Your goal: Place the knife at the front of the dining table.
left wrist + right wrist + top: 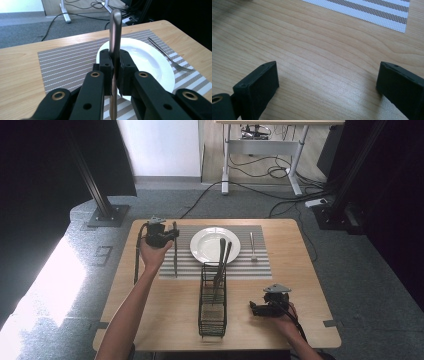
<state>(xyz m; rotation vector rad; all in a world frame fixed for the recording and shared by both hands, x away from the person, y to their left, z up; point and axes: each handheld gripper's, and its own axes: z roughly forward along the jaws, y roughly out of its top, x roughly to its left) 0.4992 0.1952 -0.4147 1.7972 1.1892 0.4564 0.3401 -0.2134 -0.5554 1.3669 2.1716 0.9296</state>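
Left gripper [167, 236]: over the left part of the striped placemat [190, 265], jaws pressed together on a long metal utensil [175, 251], gripped near its upper end, the length hanging toward the mat just left of the white plate [202, 245]. Wire caddy [212, 312]: centre of the table [150, 320], near edge of the mat, holding two utensils [221, 262]. Fork [253, 246]: flat on the mat, right of the plate. Right gripper [256, 309]: low over bare wood at right, jaws spread, nothing between them.
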